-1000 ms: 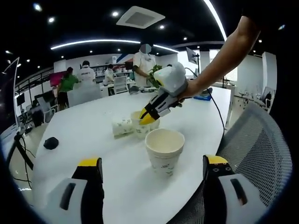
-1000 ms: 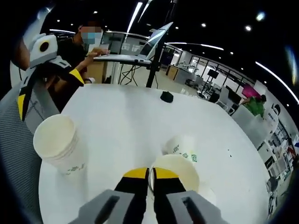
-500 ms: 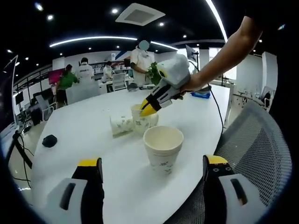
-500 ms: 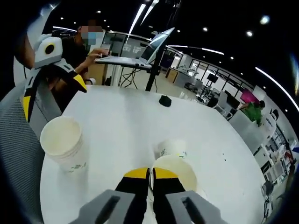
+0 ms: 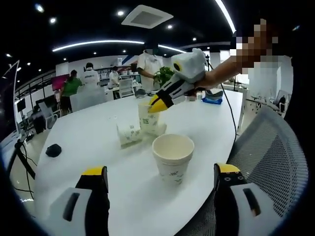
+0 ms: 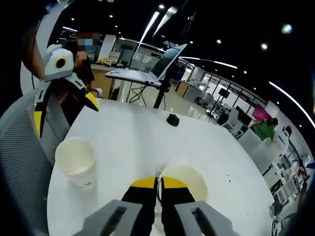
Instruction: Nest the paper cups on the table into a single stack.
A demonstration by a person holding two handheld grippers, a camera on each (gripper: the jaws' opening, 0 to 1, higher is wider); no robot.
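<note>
Left gripper view shows the left gripper (image 5: 160, 184) low at the near edge of the white table (image 5: 83, 142), its two yellow-tipped jaws standing wide apart and holding nothing. Between them, a little farther on the table, stands an upright paper cup (image 5: 173, 158) with green print. Beyond it the right gripper (image 5: 158, 104) comes in from the right, held by a person's hand; its jaws are pinched together on the rim of a second cup (image 5: 149, 117), which is lifted off the table. Under this raised cup another cup (image 5: 158, 130) stands on the table, and just to its left one more cup (image 5: 129, 133) lies on its side. A small dark object (image 5: 53, 150) rests far to the left on the table, and a mesh chair (image 5: 268, 157) is at the right.

Right gripper view shows the right gripper (image 6: 158, 186) closed on the near rim of the lifted cup (image 6: 184, 177), while the standing cup (image 6: 77, 161) is at the left, with the left gripper (image 6: 61, 105) open above it
</note>
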